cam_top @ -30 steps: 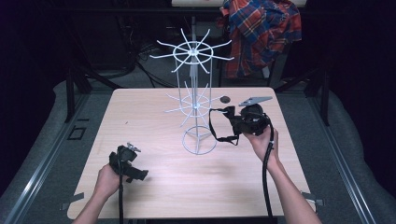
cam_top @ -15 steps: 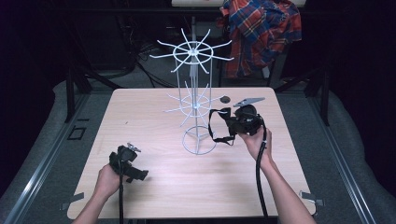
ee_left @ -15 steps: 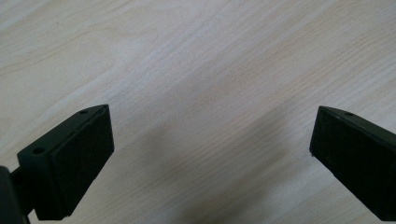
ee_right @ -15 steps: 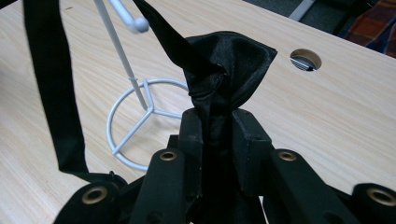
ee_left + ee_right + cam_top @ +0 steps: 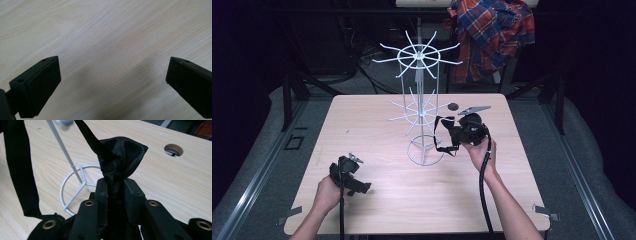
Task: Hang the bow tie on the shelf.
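Note:
A white wire rack (image 5: 419, 100) stands at the table's middle on a ring base (image 5: 68, 185). Just to the right of the base, my right gripper (image 5: 457, 136) is shut on a bunched piece of black satin fabric (image 5: 122, 152). The jaws (image 5: 116, 182) pinch its neck and the fabric puffs out above them. A black strap (image 5: 17, 170) hangs from the fabric in a loop (image 5: 439, 134) beside the rack's pole. My left gripper (image 5: 354, 181) rests low at the front left. Its jaws (image 5: 113, 61) are open wide over bare wood with nothing between them.
The wooden table (image 5: 372, 125) has a round hole (image 5: 173, 150) behind the right gripper. A plaid shirt (image 5: 492, 30) hangs on a stand beyond the far edge. Dark floor and metal rails surround the table.
The right hand has sunk a little toward the table beside the rack's base, with the black fabric still in its jaws. The left hand has not moved.

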